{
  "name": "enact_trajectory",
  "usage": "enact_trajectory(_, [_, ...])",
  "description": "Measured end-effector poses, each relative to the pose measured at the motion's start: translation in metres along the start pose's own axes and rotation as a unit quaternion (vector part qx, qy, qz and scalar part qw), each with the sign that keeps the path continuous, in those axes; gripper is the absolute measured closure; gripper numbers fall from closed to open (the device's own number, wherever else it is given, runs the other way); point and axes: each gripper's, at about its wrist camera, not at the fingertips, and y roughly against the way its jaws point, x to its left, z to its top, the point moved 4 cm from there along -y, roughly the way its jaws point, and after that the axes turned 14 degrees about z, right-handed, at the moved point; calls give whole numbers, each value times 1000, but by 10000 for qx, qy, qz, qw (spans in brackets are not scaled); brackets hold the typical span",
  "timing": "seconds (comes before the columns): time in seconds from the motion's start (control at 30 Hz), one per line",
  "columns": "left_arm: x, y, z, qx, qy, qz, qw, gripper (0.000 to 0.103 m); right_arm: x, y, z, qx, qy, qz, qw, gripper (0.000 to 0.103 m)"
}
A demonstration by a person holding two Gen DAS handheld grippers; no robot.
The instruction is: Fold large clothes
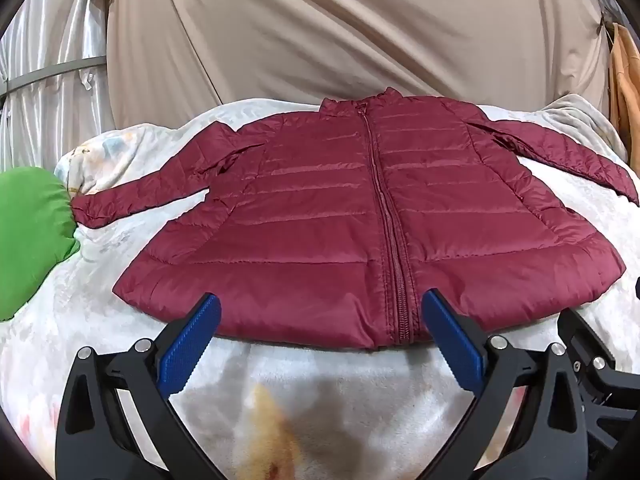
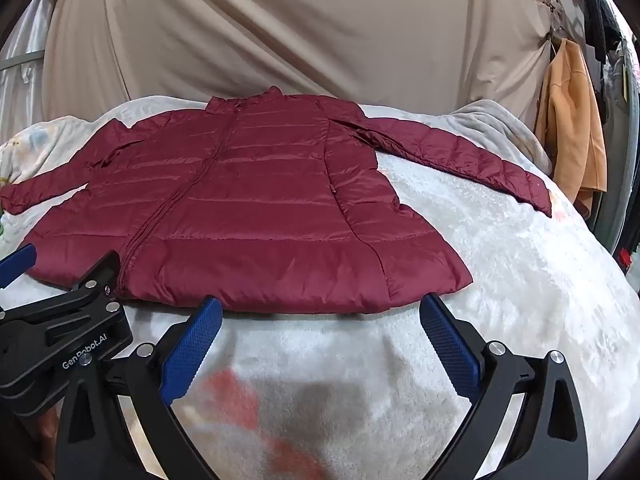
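Far to the left, a bright green cushion sits on the pale fleece blanket that covers the bed. The cuff of the maroon puffer jacket lies just beside it. The jacket is spread flat, front up and zipped shut, collar toward the far beige drape and hem toward the near edge, with both sleeves stretched out to either side.

The left hand-held gripper hovers at the hem, tilted down. Its blue pads stand as wide apart as they go and grip nothing; the tips reach over the hem near the lower end of the zipper, which runs just inside the right-hand finger. I cannot tell whether the tips touch the fabric.

Right beside it, the right hand-held gripper is equally wide open and empty, its fingertips at the hem's right half, close to the jacket's lower right corner.

Beyond the right sleeve, the blanket slopes away, and an orange garment hangs at the far right next to some dark clothes.
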Motion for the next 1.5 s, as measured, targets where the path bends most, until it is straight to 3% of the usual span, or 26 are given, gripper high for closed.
enact_trajectory(1.5, [-3,-6,-6,97,-36,11,9999,6,2,-3,-3,203,-45,-126,9997,5])
